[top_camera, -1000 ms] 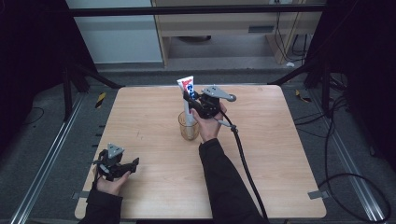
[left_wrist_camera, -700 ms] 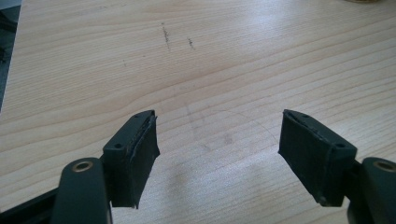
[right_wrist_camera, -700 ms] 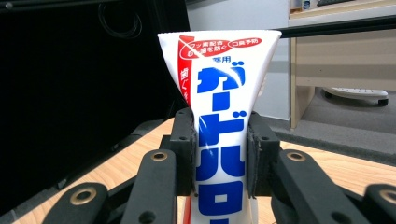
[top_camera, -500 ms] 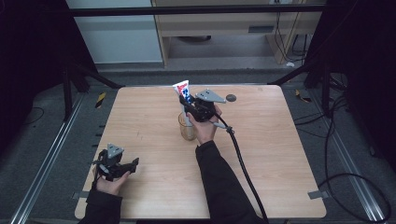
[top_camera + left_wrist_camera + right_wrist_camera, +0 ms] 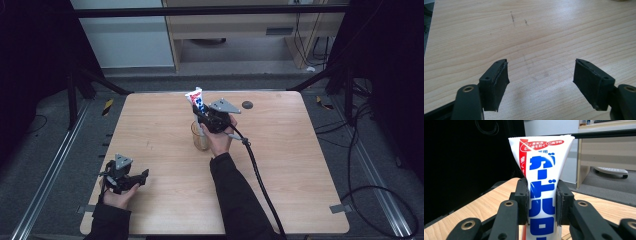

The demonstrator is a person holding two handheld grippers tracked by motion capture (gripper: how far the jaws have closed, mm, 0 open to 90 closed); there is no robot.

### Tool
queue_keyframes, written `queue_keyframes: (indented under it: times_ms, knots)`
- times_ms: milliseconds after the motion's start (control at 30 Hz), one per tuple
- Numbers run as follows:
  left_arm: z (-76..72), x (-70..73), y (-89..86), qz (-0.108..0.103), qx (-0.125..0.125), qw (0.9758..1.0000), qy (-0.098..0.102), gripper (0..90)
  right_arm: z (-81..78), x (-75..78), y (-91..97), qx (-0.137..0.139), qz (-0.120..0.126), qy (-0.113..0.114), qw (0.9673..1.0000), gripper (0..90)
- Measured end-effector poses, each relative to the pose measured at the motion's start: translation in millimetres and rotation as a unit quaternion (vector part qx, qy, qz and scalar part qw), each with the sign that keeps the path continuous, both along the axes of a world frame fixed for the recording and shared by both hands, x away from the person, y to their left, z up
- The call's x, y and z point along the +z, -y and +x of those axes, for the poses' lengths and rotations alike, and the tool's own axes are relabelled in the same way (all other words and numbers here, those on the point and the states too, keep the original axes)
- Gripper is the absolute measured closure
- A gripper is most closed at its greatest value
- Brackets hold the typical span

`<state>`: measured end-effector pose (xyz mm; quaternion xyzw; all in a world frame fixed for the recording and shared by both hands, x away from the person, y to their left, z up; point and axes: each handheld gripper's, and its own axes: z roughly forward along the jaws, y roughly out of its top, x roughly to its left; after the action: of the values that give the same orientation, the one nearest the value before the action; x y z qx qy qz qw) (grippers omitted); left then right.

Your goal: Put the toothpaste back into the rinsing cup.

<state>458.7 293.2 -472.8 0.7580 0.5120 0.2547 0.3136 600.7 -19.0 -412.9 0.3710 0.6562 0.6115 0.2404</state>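
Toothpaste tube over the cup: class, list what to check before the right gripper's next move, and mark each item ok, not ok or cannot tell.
1. Right gripper shut on the toothpaste tube: ok.
2. Tube upright, crimped end up: ok.
3. Tube above the cup: ok.
4. Tube's lower end inside the cup: cannot tell, the gripper hides it.
5. Left gripper open and far from the cup: ok.
6. Black disc on the table well apart from the cup: ok.
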Motion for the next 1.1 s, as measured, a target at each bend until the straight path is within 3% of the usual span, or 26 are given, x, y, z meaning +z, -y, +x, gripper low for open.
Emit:
queue_keyframes:
  times_ms: [333,533,833,967,1100]
  knots:
    - [-0.1,-0.1,0.4,0.001,0.000,1.0000,0.000,27.1,-6.5,-6.8,-1.7,0.007,-0.008,0.013,0.9998,68.5]
    - [-0.3,-0.1,0.7,0.001,0.000,1.0000,0.000,27.1,-12.3,-10.5,3.2,0.008,0.001,0.019,0.9998,68.3]
    - [-0.2,-0.4,0.3,0.001,0.001,1.0000,-0.001,27.2,-18.2,-8.2,9.6,0.009,-0.006,0.006,0.9999,68.4]
    - [-0.5,-0.3,1.1,0.003,0.000,1.0000,-0.001,27.2,-22.1,-10.3,11.0,0.014,-0.022,0.006,0.9996,68.4]
    - [-0.6,-0.3,1.3,0.003,-0.001,1.0000,0.000,27.2,-25.1,-10.6,13.0,0.014,-0.018,0.002,0.9997,68.4]
